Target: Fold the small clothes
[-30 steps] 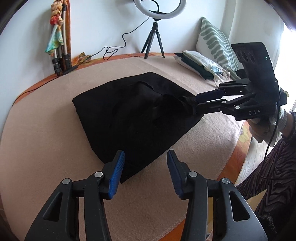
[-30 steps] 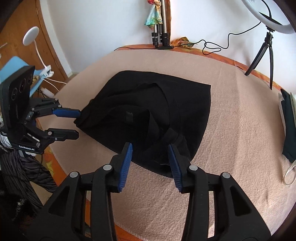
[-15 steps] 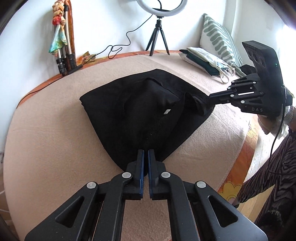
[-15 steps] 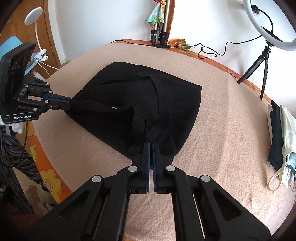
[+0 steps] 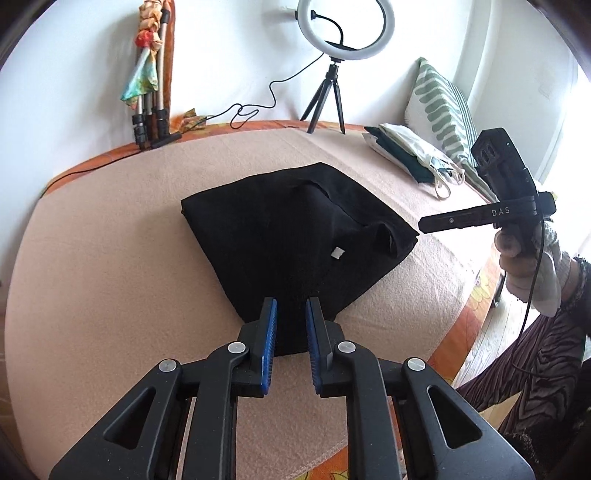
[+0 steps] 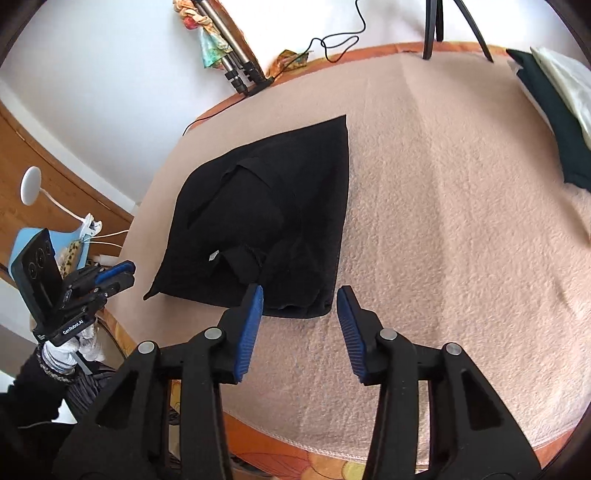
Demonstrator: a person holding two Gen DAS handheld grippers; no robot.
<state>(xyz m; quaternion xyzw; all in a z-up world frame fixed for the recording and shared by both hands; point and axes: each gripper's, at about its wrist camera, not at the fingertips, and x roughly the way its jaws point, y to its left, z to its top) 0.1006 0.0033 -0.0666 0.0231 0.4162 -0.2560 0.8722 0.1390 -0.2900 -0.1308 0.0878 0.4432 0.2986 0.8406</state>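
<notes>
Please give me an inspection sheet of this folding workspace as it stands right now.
Surface: peach blanket over an orange patterned cover.
Job's things: black garment lying partly folded, with a small white tag showing.
Clutter: stack of folded fabrics and a striped pillow at the far right.
Grippers: left gripper open, its fingers either side of the garment's near corner; right gripper open just short of the garment's edge, gripping nothing.
Cables: black cable from the ring light looping along the wall.
Surroundings: white wall, folded tripod with a coloured cloth, wooden furniture beside the bed.
</notes>
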